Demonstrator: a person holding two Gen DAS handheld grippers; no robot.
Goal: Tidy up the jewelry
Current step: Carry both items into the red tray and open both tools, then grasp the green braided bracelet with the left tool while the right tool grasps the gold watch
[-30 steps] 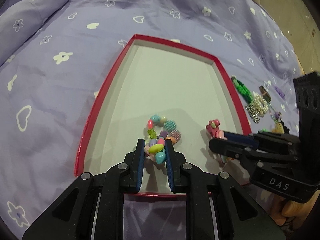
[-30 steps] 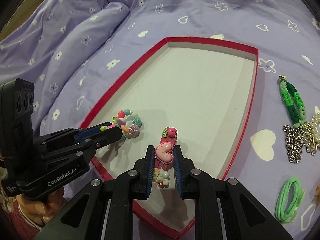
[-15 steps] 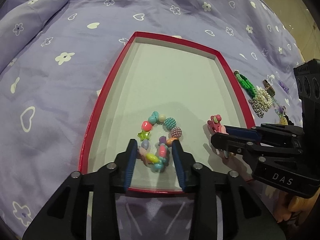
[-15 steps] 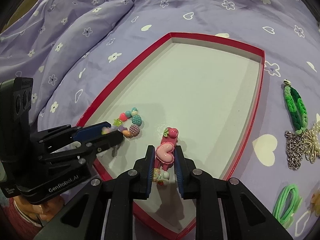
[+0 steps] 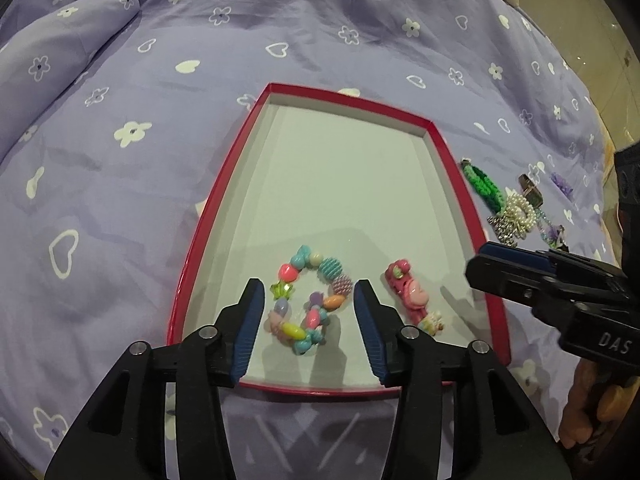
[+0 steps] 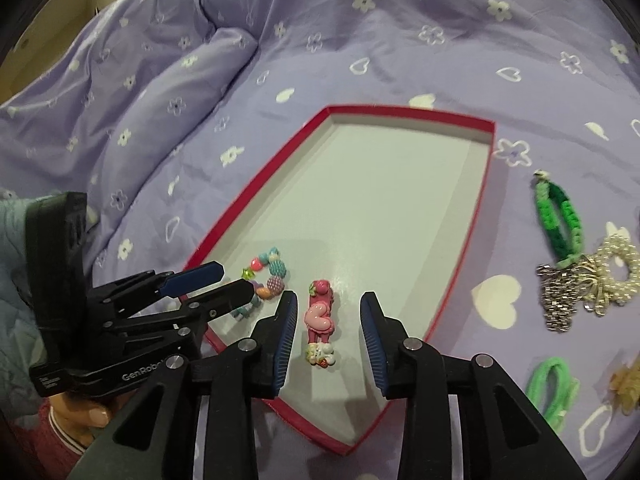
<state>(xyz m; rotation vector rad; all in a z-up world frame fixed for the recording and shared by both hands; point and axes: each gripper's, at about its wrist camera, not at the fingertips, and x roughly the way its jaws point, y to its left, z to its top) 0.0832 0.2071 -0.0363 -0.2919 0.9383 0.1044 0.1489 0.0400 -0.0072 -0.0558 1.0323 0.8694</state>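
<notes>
Bracelet (image 5: 310,298), beaded, lies at 6 o'clock end of red tray (image 5: 452,168); left gripper (image 5: 308,320) spread wide around it, released. Heart hair clip (image 6: 320,320) beside it, right gripper (image 6: 329,340) likewise unclenched. Pearl bracelet (image 6: 618,268) waits at tray's 3 o'clock, probably next.

bead bracelet and pink clip in the red tray

the colorful bead bracelet (image 5: 308,300) lies flat near the red tray's (image 5: 208,216) front edge; the pink heart hair clip (image 6: 320,322) lies just beside it.

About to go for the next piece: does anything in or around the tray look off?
Nothing stands out. The bead bracelet and pink hair clip lie flat in the red tray, apart from each other. Both grippers are open and clear.
</notes>
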